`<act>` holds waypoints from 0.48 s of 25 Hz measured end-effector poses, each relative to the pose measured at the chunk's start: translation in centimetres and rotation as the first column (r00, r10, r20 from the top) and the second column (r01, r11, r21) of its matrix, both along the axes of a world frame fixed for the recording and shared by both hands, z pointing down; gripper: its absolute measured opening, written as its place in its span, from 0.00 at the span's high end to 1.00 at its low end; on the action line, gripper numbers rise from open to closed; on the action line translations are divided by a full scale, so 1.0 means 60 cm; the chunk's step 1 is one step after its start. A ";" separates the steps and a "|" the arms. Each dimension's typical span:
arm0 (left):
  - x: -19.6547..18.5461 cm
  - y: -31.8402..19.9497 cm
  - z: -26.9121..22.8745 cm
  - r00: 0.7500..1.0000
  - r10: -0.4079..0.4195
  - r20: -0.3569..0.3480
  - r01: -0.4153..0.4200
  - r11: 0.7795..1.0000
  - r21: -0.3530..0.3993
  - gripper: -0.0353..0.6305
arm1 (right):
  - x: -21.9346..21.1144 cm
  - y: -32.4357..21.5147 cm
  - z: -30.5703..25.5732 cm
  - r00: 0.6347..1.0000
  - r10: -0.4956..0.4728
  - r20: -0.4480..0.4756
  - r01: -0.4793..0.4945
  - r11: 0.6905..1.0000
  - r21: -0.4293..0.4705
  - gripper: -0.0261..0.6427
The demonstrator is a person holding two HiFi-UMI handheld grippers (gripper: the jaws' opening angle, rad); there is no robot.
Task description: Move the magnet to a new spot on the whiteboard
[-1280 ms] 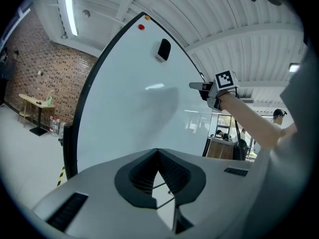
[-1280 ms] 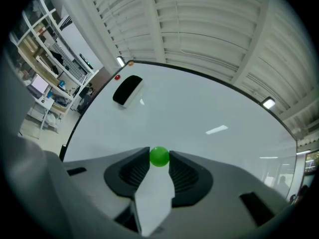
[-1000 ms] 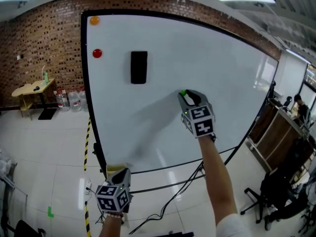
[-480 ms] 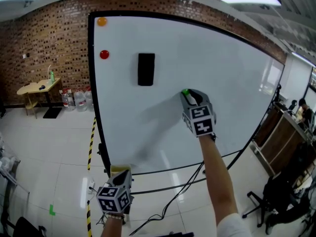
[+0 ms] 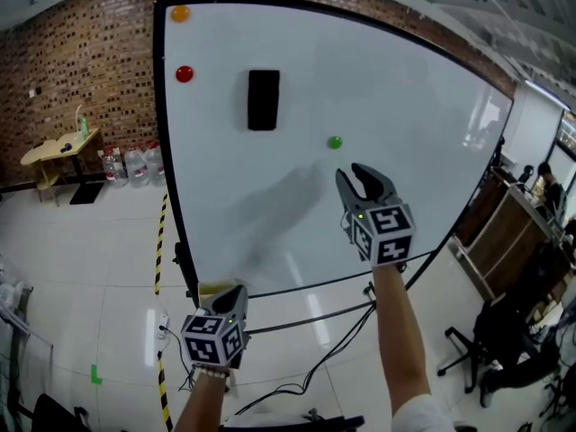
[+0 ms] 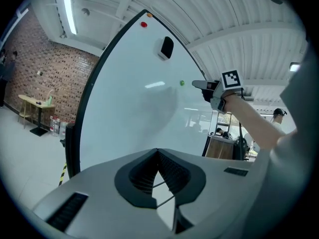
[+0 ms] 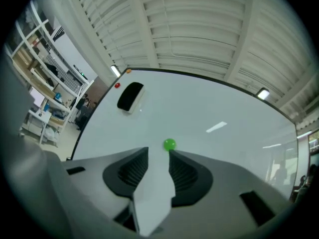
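Note:
The small green magnet [image 5: 335, 142] sticks to the whiteboard [image 5: 405, 124], right of and below the black eraser. My right gripper [image 5: 357, 173] hangs just below it, drawn back from the board. Its jaws have just been opening, stand open, and hold nothing. In the right gripper view the magnet [image 7: 169, 144] sits just past the jaw tips of the gripper [image 7: 158, 154], apart from them. My left gripper [image 5: 236, 295] is low at the board's bottom left corner, and in its own view the gripper [image 6: 157, 151] is shut and empty. That view also shows the magnet [image 6: 182, 83].
A black eraser [image 5: 263, 100], a red magnet [image 5: 184, 74] and an orange magnet [image 5: 180, 13] sit on the board's upper left. A small table [image 5: 58, 154] and water bottles [image 5: 117, 165] stand at the left wall. Desks and an office chair [image 5: 504, 349] are at the right; cables trail under the board.
The right gripper has let go of the green magnet and pulled back down and right from the board. The magnet stays stuck where it was placed. The left gripper has hardly moved.

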State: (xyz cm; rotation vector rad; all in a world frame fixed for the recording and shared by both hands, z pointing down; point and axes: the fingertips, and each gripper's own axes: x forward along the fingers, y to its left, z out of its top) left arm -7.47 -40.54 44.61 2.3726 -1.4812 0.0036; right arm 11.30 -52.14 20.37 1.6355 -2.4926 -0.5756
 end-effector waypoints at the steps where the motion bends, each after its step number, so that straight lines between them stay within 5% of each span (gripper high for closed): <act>1: 0.001 0.000 0.000 1.000 0.012 0.001 -0.012 1.000 -0.001 0.95 | 0.001 0.016 0.016 1.000 -0.004 0.015 0.004 1.000 -0.006 0.73; 6: 0.009 0.001 0.002 0.997 0.072 0.005 -0.072 0.997 -0.003 0.95 | 0.009 0.082 0.115 0.992 -0.006 0.127 0.017 0.996 -0.087 0.78; 10: 0.010 0.014 0.004 0.993 0.114 0.003 -0.114 0.993 -0.007 0.95 | 0.007 0.145 0.198 0.967 0.001 0.255 0.038 0.988 -0.148 0.96; 12: 0.009 0.023 0.008 0.991 0.136 0.002 -0.136 0.991 -0.010 0.95 | 0.004 0.179 0.243 0.952 0.018 0.304 0.042 0.981 -0.189 0.96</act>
